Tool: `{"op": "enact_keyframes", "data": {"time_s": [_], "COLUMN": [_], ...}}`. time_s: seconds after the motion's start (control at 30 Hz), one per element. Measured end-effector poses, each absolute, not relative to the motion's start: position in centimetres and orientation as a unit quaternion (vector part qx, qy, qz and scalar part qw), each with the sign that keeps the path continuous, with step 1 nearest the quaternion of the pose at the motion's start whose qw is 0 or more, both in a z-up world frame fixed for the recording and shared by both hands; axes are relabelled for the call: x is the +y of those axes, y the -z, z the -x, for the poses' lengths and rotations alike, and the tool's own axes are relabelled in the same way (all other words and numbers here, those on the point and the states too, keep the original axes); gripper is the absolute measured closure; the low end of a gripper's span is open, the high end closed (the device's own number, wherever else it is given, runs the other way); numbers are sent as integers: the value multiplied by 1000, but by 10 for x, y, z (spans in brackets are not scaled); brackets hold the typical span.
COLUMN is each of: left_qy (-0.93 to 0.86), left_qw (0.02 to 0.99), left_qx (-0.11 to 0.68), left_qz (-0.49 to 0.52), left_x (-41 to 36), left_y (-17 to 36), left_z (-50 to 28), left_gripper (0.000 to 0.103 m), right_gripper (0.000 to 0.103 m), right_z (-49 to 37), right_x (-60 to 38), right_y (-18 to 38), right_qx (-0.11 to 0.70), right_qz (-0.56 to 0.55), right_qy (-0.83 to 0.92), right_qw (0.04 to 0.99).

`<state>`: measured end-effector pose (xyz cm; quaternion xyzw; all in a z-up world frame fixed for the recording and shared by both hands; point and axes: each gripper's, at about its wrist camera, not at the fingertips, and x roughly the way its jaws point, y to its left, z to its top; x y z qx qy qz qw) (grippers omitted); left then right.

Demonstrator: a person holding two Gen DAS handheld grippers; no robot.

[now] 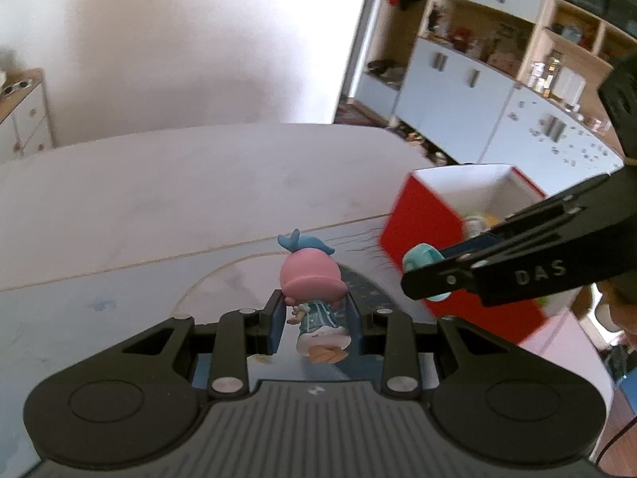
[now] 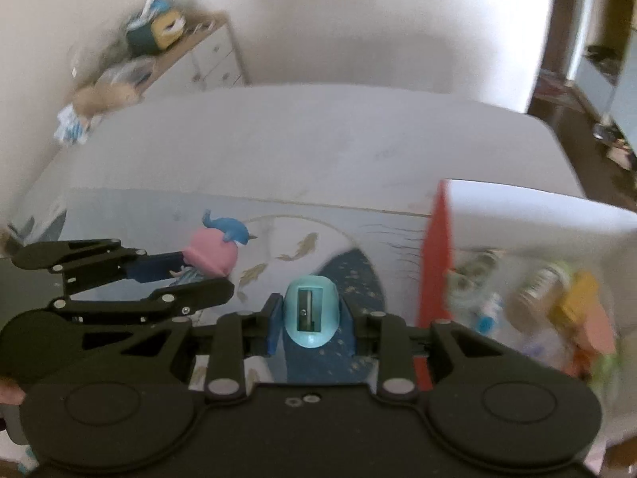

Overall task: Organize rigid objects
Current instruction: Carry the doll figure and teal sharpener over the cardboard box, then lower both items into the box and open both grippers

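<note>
The left gripper [image 1: 314,320] has its jaws clenched on a small figurine [image 1: 314,298] with a pink head and a blue whale on top. It grips the striped body, not the bulky head, most likely because the narrow torso fits squarely between the pads. The figurine rides upright, clear of the surface [image 1: 199,183].

The right gripper [image 2: 312,314] is likewise closed, grasping a teal pencil sharpener [image 2: 312,308] by its two flanks, blade side toward the camera. From the left wrist view this gripper [image 1: 424,275] hangs just near the front corner of the red box [image 1: 422,231], not yet over its opening.

The box stands to the right on the patterned mat, open-topped and white inside. It already holds a jumble of small things, blurred in the right wrist view, so it reads as the collecting bin. Both items appear to be carried toward it; the sharpener is nearer and looks likely to go in first, while the figurine waits further left, well apart from the rim.
</note>
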<state>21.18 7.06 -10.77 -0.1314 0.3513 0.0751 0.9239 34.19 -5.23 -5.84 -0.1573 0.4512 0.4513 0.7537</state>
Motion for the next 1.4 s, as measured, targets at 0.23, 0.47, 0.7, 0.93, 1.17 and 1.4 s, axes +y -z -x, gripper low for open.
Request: {"op": "enact_keyframes", "data": {"time_s": [0.23,0.47,0.7,0.93,1.17,1.4], "left_qy": [-26,15,48,73,82,76], "left_qw": [938,944,942,934,922,912], "left_qx": [330,320,328,349,378,403], "left_qz": [102,76,47,33,17,2], "left_x": [35,1,-32,-56,-72,-80], "left_y": [71,46,34,38,61,88], "left_z": [-215,-235,-269,-316,-363,-400], "left_gripper": [71,71,71,71,71,71], "right_gripper": [74,74,74,74,74,74], "right_z": [-325,-328,-356,-386,-419,-455], "right_x": [-97,-136,-173,-197,-209,-199], "right_y": [36,30,36,50,73,100], "right_qx": [423,402,396,395,400,419], "right_qz": [111,72,43,47,58,60], "right_qy": [-409,-360,-312,-275,-240,-230], "right_qw": [801,839,862,876,883,877]}}
